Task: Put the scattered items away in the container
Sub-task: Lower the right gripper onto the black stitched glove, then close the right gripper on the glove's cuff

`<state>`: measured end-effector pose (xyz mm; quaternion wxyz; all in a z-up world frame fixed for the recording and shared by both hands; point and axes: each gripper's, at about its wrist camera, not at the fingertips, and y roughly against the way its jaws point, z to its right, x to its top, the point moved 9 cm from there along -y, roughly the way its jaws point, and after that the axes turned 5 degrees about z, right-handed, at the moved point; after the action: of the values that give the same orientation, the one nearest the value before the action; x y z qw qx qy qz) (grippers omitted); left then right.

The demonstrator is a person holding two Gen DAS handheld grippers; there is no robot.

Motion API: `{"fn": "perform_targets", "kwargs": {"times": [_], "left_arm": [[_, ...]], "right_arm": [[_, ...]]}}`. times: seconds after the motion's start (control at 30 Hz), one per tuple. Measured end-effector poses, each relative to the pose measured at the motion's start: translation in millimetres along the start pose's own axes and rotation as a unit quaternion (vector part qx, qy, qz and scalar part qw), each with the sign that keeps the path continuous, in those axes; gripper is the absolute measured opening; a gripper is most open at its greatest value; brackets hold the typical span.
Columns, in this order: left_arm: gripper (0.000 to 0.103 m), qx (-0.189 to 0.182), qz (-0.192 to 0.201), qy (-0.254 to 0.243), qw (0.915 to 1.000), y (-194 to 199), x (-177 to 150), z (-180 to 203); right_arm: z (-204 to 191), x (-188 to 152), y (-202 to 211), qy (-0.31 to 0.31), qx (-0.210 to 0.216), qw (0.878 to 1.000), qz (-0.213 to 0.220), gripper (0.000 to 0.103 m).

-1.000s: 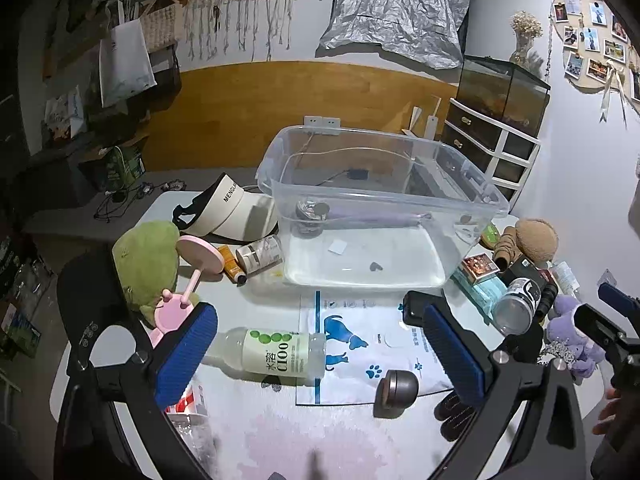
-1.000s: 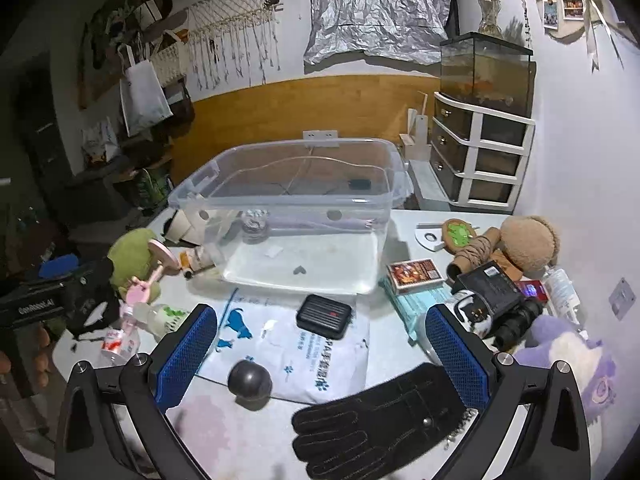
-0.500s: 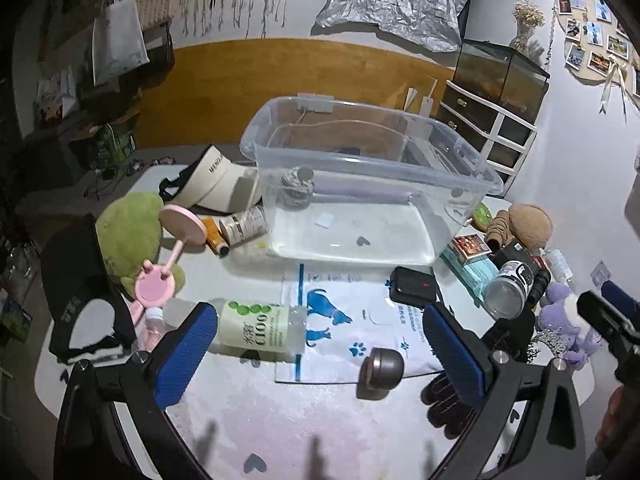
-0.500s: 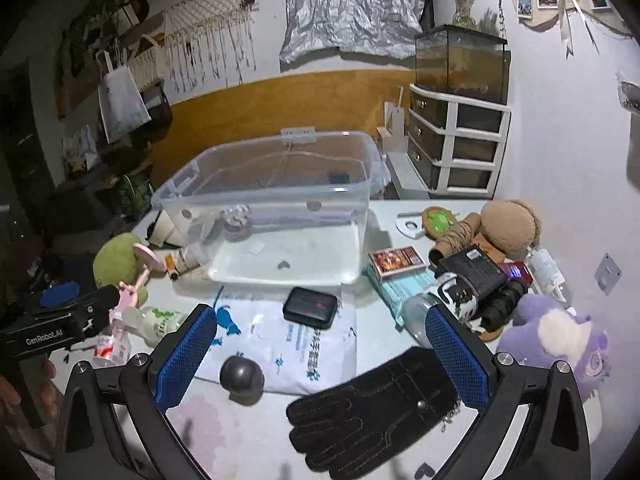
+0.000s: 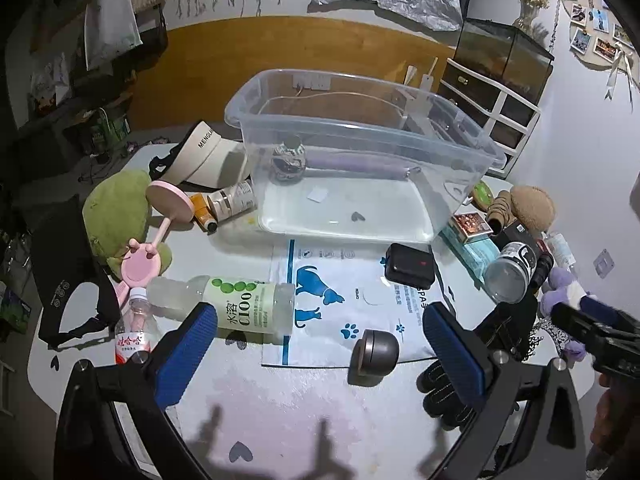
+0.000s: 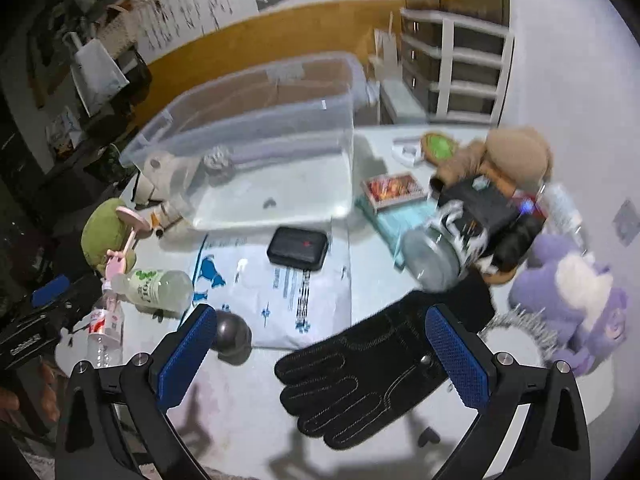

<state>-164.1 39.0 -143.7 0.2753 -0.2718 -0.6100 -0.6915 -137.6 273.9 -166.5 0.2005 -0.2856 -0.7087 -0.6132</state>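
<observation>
Clear glossy plastic bin (image 5: 460, 148); matt black stitched glove (image 6: 372, 372); fuzzy purple plush (image 6: 576, 292); smooth metal dome (image 5: 376, 350).

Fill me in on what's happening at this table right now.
A person holds a gripper in each hand over a cluttered table. Both the left gripper and right gripper are open and empty. The right one hangs above a black glove; the left faces a grey dome-shaped object. The clear bin holds only a small bottle and a purple folded umbrella.
</observation>
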Motion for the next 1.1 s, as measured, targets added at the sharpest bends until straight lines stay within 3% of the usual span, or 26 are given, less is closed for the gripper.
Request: {"fn": "perform_targets", "kwargs": {"times": [0.17, 0.3, 0.57, 0.7, 1.1], "left_arm": [[0.103, 0.007, -0.014, 0.001, 0.9999, -6, -6, -1], [0.103, 0.010, -0.022, 0.001, 0.9997, -8, -9, -2], [0.103, 0.011, -0.032, 0.005, 0.9994, -11, -14, -3], [0.103, 0.007, -0.035, 0.005, 0.9993, -12, -16, 0], [0.103, 0.004, -0.035, 0.008, 0.9993, -7, -28, 11]], "right_arm": [[12, -31, -38, 0.017, 0.001, 0.998, -0.056, 0.067], [16, -65, -70, 0.040, 0.004, 0.994, -0.102, 0.049], [23, -87, -106, 0.083, -0.015, 0.989, -0.122, 0.047], [20, -97, -102, 0.136, -0.034, 0.983, -0.117, 0.047], [19, -128, -76, 0.168, -0.009, 0.977, -0.132, 0.047]]}}
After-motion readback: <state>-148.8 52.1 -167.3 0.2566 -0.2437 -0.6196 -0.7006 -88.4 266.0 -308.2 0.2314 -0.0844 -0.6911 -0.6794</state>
